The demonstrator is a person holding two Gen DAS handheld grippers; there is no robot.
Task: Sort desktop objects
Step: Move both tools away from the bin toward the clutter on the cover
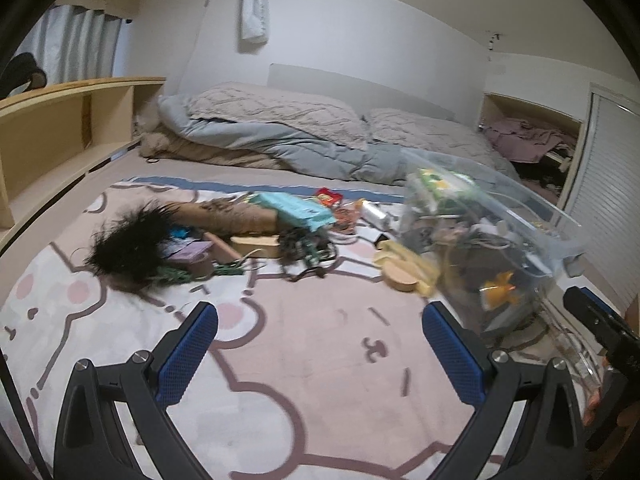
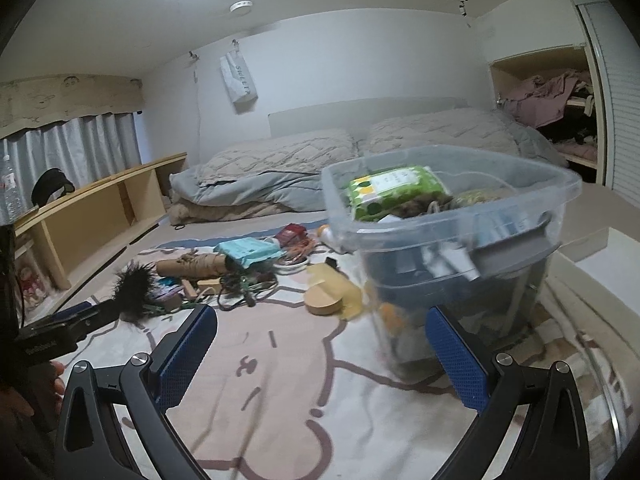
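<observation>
A clear plastic bin (image 2: 452, 216) full of mixed items, with a green wipes pack (image 2: 396, 190) on top, stands on the pink blanket at right; it also shows in the left wrist view (image 1: 488, 240). Loose objects lie spread behind: a black feathery tuft (image 1: 128, 240), a brown roll (image 1: 224, 216), a teal box (image 1: 296, 208), a cork disc (image 1: 400, 276), tangled cords (image 1: 304, 248). My left gripper (image 1: 320, 356) is open and empty above the blanket. My right gripper (image 2: 322, 360) is open and empty, its right finger (image 2: 456, 356) just in front of the bin.
A wooden shelf (image 1: 60, 128) runs along the left. Pillows and a folded duvet (image 1: 300, 136) lie at the back. An open closet with clothes (image 2: 548, 100) is at the back right. The pink cartoon blanket (image 1: 300, 380) covers the bed.
</observation>
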